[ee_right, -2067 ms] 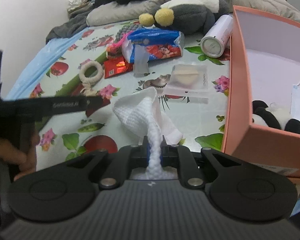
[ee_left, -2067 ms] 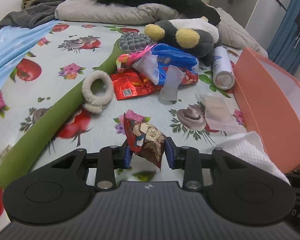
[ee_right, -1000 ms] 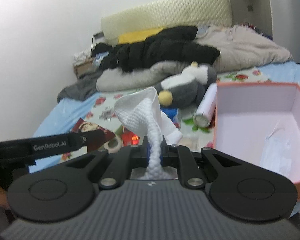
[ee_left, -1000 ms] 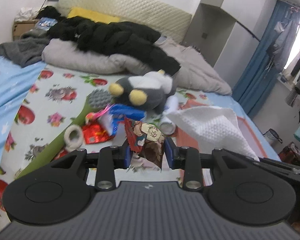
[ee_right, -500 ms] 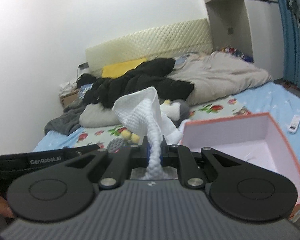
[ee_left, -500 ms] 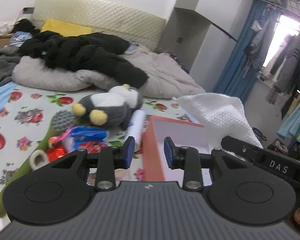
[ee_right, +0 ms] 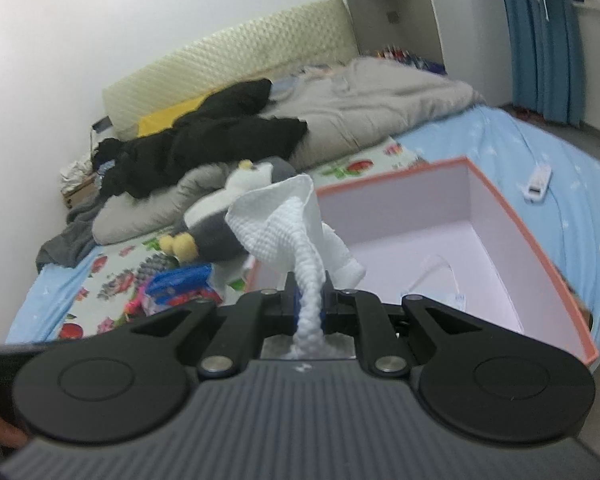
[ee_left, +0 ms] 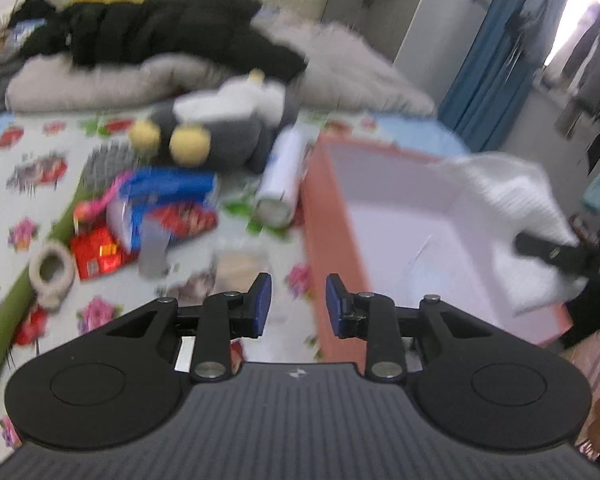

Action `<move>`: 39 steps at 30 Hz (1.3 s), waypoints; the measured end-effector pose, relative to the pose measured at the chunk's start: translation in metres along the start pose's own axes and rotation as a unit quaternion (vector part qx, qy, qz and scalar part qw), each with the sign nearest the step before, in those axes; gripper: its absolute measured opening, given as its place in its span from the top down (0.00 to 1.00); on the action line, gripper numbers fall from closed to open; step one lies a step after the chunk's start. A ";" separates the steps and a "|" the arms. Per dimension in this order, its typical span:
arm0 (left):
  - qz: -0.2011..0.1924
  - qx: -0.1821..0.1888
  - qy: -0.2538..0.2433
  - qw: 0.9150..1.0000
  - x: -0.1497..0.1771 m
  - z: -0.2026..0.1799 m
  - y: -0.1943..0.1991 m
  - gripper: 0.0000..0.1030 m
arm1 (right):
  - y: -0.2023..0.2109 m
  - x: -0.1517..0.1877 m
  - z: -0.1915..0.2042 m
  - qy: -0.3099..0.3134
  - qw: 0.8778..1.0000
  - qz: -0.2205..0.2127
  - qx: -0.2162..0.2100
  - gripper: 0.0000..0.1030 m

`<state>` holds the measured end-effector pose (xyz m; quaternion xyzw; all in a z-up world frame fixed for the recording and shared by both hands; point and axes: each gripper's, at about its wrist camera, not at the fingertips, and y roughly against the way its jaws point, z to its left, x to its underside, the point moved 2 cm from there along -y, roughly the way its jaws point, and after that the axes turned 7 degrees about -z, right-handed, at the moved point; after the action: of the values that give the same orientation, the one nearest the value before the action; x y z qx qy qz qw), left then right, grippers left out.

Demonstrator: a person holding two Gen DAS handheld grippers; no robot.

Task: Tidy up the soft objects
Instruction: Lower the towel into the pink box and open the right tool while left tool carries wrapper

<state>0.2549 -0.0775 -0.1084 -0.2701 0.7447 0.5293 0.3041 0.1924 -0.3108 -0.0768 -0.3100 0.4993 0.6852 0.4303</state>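
Left wrist | floral bed | left claw parted, empty | right claw pinching towel

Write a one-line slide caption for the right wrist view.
Right gripper shut on a white textured cloth, held before an open pink box on a cluttered bed.

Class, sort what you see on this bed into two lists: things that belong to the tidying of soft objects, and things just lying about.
Job in hand:
right gripper, shut on the white cloth
pink box
plush penguin
left gripper, open and empty

Lying about:
spray can
black jacket
remote
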 end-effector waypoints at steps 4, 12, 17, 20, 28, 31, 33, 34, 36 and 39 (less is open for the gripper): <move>0.043 -0.037 0.005 0.998 0.027 0.017 -0.025 0.54 | -0.009 0.013 -0.009 -0.010 1.000 0.015 0.007 0.89; 0.096 -0.081 0.045 0.991 0.062 0.041 -0.062 0.47 | -0.017 0.023 -0.017 -0.014 0.999 0.029 0.012 0.89; 0.108 -0.083 0.052 0.989 0.071 0.040 -0.075 0.47 | -0.021 0.025 -0.026 -0.015 0.999 0.037 0.018 0.89; 0.114 -0.086 0.051 0.988 0.075 0.038 -0.081 0.49 | -0.022 0.027 -0.030 -0.015 0.999 0.041 0.019 0.89; 0.103 -0.091 0.046 0.989 0.077 0.036 -0.080 0.51 | -0.023 0.030 -0.034 -0.015 0.999 0.045 0.016 0.89; 0.098 -0.090 0.043 0.990 0.076 0.036 -0.077 0.53 | -0.025 0.030 -0.035 -0.017 0.999 0.047 0.015 0.89; 0.094 -0.086 0.044 0.991 0.073 0.035 -0.074 0.54 | -0.025 0.031 -0.034 -0.017 0.999 0.047 0.014 0.89; 0.091 -0.085 0.043 0.991 0.072 0.034 -0.072 0.54 | -0.025 0.031 -0.033 -0.016 0.999 0.047 0.013 0.89; 0.084 -0.080 0.038 0.993 0.068 0.033 -0.068 0.55 | -0.025 0.030 -0.032 -0.016 0.999 0.047 0.012 0.89; 0.079 -0.076 0.041 0.993 0.064 0.031 -0.065 0.56 | -0.025 0.029 -0.032 -0.013 0.999 0.046 0.011 0.89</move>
<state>0.2645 -0.0725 -0.2042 -0.2545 0.7332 0.5948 0.2094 0.2019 -0.3298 -0.1220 -0.2737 0.5148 0.7025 0.4082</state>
